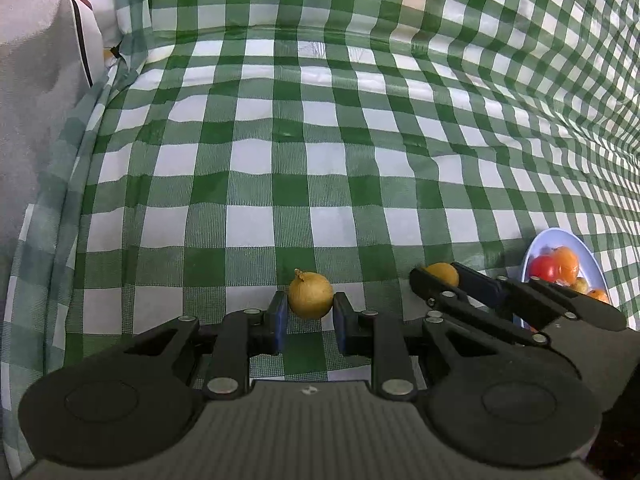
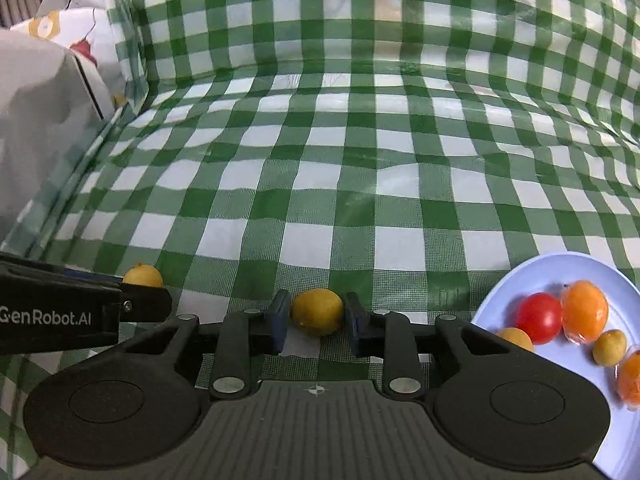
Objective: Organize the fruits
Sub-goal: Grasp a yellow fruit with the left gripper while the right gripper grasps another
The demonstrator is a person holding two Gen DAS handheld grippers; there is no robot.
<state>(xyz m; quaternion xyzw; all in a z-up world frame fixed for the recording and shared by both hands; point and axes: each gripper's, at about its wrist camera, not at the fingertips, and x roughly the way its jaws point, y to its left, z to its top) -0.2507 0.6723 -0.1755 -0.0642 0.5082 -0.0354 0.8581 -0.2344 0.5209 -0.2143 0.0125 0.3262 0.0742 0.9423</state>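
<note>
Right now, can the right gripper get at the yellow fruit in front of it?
Probably yes. The right gripper is open with the yellow fruit already sitting between its fingers on the checked cloth. Nothing blocks it; the left gripper is off to the side at another fruit.

On the green checked cloth [image 2: 320, 160] I count two small yellow fruits: one [image 2: 317, 311] between the fingers of the right gripper [image 2: 318, 322], and one more [image 2: 143, 276] to the left of it, between the fingers of the left gripper [image 1: 310, 312]. So there are two grippers.

There is one pale blue plate [image 2: 520, 276] at the near right. On it I count five fruits: one red tomato [image 2: 538, 317], two orange fruits in clear wrap [image 2: 585, 307] [image 2: 630, 376], and two small yellow ones [image 2: 609, 347] [image 2: 516, 338].
</note>
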